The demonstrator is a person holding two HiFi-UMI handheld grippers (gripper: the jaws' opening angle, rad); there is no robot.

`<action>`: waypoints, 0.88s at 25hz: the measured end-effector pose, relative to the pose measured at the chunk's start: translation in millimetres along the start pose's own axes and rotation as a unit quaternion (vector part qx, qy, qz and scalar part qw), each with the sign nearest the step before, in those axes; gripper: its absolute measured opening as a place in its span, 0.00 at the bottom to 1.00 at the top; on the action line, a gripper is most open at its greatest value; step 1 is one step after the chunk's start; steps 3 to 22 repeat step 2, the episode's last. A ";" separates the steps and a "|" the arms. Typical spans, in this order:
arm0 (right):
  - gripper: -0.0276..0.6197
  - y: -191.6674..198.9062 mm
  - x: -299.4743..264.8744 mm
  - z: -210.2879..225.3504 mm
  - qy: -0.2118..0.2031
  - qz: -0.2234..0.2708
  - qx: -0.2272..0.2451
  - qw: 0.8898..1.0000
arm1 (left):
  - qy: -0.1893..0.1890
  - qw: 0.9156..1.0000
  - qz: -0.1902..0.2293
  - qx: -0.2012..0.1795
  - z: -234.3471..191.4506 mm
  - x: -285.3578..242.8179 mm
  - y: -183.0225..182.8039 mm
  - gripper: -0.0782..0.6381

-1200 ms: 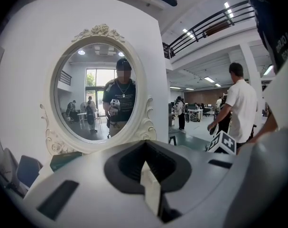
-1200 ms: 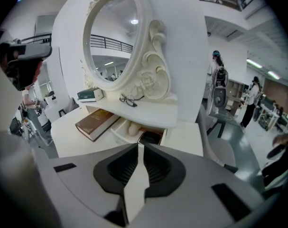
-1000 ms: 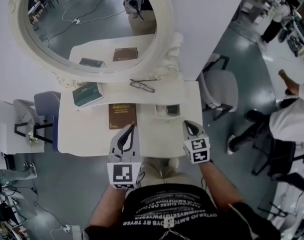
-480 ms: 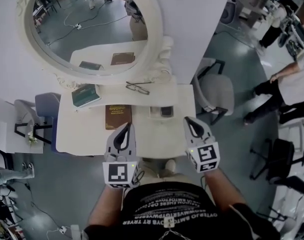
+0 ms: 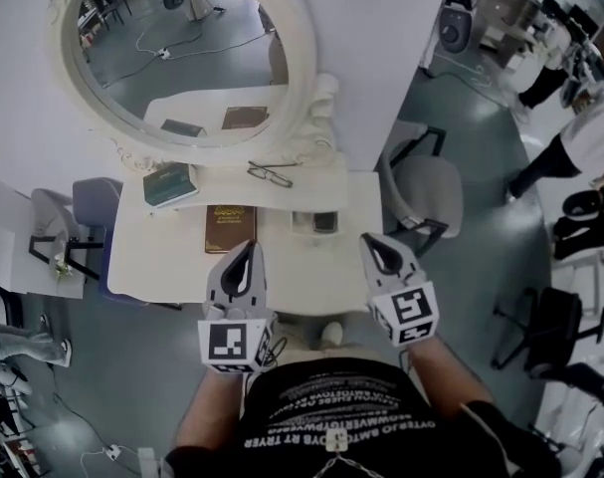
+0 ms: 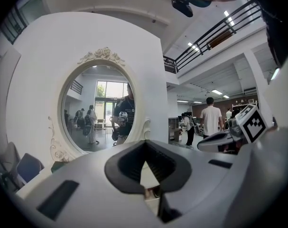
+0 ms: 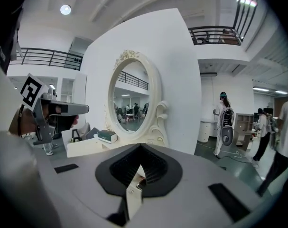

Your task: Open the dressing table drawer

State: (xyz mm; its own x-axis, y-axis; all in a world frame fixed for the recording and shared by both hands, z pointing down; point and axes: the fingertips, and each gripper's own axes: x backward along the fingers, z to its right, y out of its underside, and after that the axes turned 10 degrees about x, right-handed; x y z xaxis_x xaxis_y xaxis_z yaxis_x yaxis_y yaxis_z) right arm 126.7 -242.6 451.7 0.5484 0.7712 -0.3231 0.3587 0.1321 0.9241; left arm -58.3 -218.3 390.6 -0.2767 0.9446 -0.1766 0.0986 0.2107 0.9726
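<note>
The white dressing table (image 5: 172,257) stands under its oval mirror (image 5: 182,58). Its drawer front is hidden below the tabletop's near edge. My left gripper (image 5: 249,247) hovers over the near edge of the top, shut with nothing in it. My right gripper (image 5: 365,239) hangs level with it to the right, near the table's right front corner, also shut and empty. In the left gripper view the shut gripper (image 6: 144,158) points at the mirror (image 6: 98,108). The right gripper view shows the gripper (image 7: 140,163) closed, with the mirror (image 7: 129,96) ahead.
On the top lie a brown book (image 5: 230,228), a green book (image 5: 169,183), glasses (image 5: 270,174) and a small tray (image 5: 314,222). A grey chair (image 5: 426,192) stands right of the table, a blue-grey chair (image 5: 88,202) left. People move about at the far right.
Both grippers have risen toward the head camera, the right one more, and stayed shut. The table and mirror have shifted slightly in the head view.
</note>
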 end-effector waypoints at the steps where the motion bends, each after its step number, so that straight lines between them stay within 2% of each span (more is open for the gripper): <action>1: 0.05 -0.8 2.0 -1.1 -0.005 0.001 0.000 1.000 | -0.002 1.000 0.000 0.001 2.7 0.3 -0.1 0.11; 22: 0.05 -1.7 4.0 -2.2 -0.009 0.001 0.000 1.000 | -0.003 1.000 0.000 0.001 5.4 0.6 -0.1 0.11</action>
